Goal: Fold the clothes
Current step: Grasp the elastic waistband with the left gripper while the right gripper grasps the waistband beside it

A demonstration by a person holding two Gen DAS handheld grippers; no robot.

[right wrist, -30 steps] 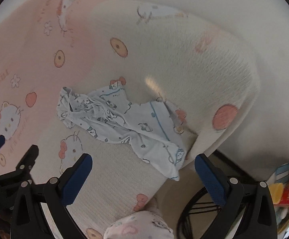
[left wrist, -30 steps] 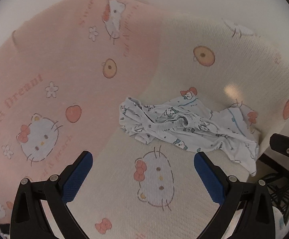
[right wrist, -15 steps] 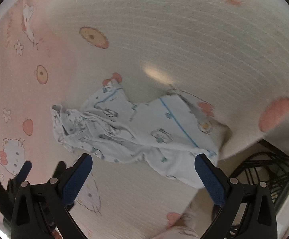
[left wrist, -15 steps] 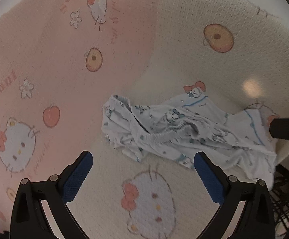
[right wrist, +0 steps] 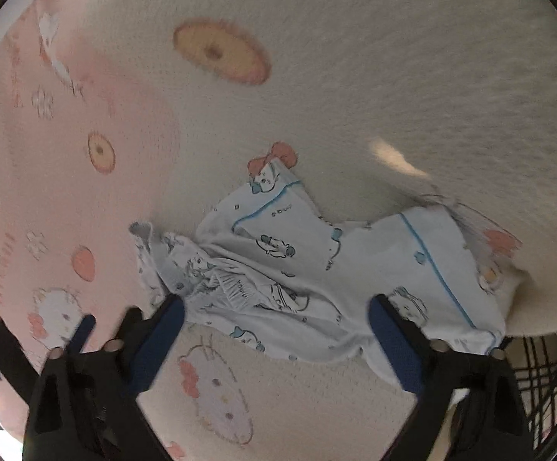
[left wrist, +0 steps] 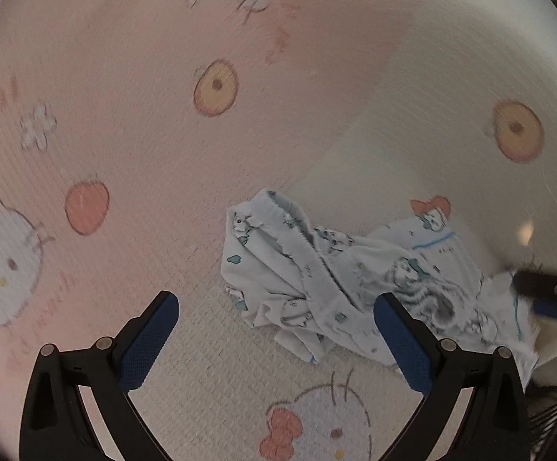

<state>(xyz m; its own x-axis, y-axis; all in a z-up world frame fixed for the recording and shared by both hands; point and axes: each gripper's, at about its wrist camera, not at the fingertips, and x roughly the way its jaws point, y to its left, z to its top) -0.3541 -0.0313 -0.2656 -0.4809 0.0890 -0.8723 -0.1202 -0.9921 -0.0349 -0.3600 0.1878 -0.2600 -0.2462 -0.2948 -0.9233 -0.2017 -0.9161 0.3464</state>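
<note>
Both claws have dropped closer. Left claw spread, rumpled garment at its 1 o'clock on the cat-print blanket. Right claw spread, straddling the hem. Garment lies unfolded; a two-point grab seems imminent.

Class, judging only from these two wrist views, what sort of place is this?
Probably a home, likely a child's bedroom: a pink-and-cream cartoon-cat blanket covers a soft surface, and crumpled pale-blue printed children's pyjamas lie on it.

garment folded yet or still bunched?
Still bunched: the white printed garment lies crumpled with twisted ridges on the blanket; both open claws hold nothing.
</note>
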